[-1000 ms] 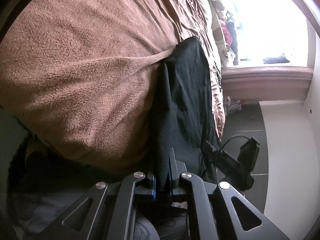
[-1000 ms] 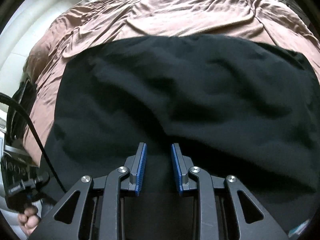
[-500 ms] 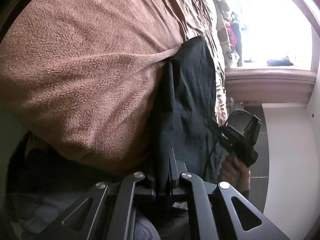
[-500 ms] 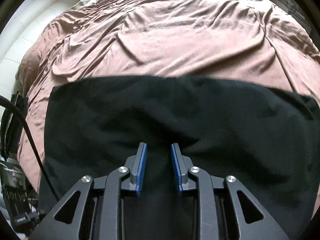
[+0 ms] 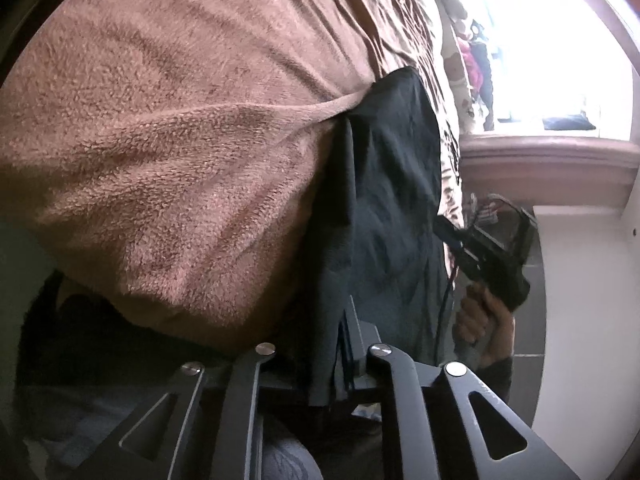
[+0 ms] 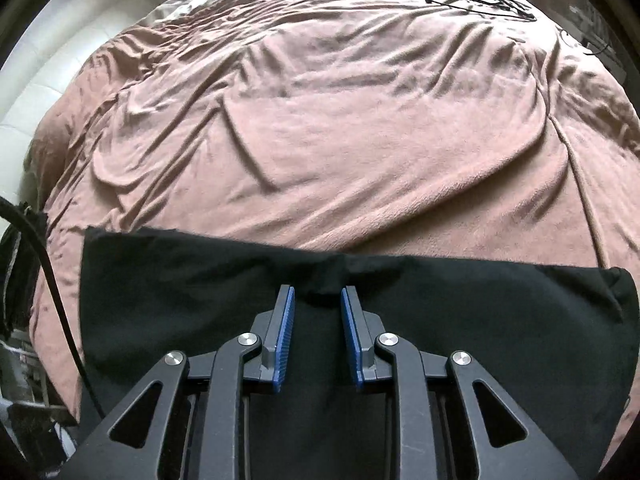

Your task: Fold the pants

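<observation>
Lying across the brown blanket (image 6: 360, 140) on the bed, the black pants (image 6: 160, 300) spread just ahead of and beneath the right tool (image 6: 317, 300), whose jaws stand parted with loose cloth bunched between them. The left tool (image 5: 340, 340) is loosening, a pants edge between its jaws.

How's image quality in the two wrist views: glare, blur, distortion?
Left wrist view: window blown out to white; blanket sharp; black pants dim, folds faint; lower left in deep shadow. Right wrist view: even light, no glare; blanket wrinkles crisp; pants nearly featureless black; strong fisheye curving at the edges.
</observation>
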